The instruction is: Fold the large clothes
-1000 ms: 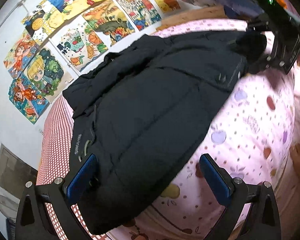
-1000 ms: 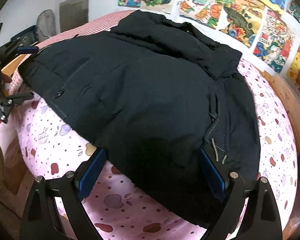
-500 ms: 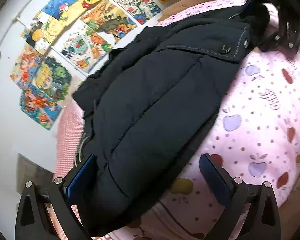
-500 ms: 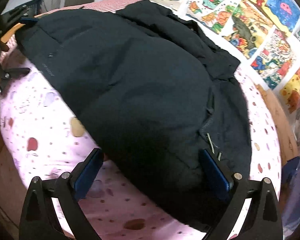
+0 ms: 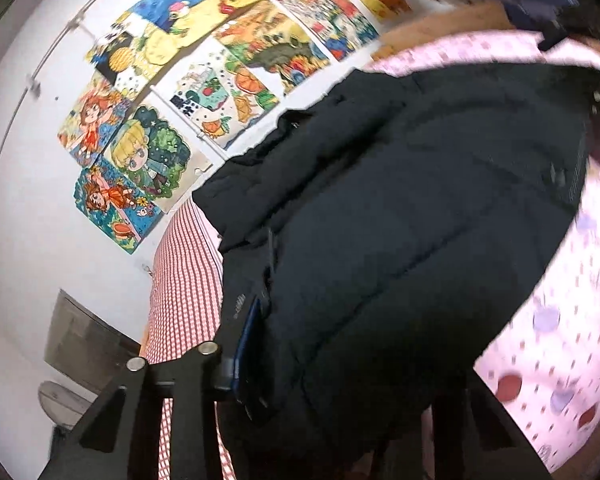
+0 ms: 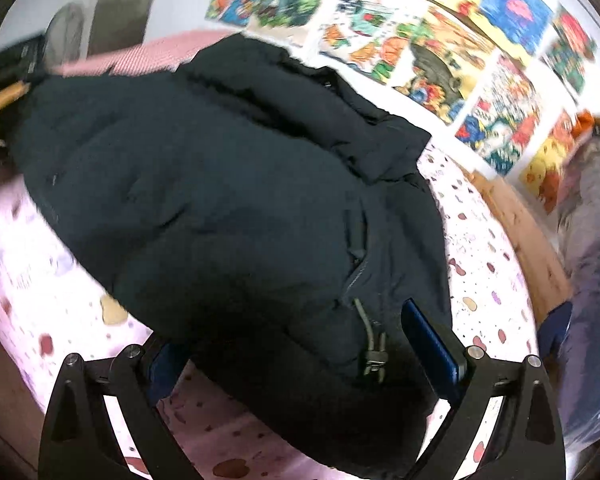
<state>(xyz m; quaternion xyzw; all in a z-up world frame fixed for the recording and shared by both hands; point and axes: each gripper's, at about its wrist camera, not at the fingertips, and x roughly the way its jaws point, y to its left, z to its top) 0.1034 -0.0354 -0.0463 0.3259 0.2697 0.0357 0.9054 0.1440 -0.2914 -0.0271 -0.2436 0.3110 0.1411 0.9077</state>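
A large black padded jacket (image 5: pixel 400 216) lies spread on a pink patterned bedsheet (image 5: pixel 560 320). It also shows in the right wrist view (image 6: pixel 228 200). My left gripper (image 5: pixel 340 368) has its fingers around the jacket's bottom hem; the blue left pad (image 5: pixel 246 348) presses the fabric, the right finger is mostly hidden by cloth. My right gripper (image 6: pixel 296 364) straddles the hem at the other corner near a drawstring toggle (image 6: pixel 374 356); its blue right pad (image 6: pixel 428 344) shows, the left pad is partly hidden under fabric. Both views are blurred.
Colourful drawings (image 5: pixel 204 92) hang on the white wall behind the bed. A red checked sheet (image 5: pixel 184 280) lies at the bed's far side. A wooden bed frame (image 6: pixel 520 232) runs along the right, with grey bundled fabric (image 6: pixel 592 240) beyond it.
Both grippers have pushed forward onto the jacket's hem and their fingers have narrowed around the fabric. The hem now bunches between the fingers.
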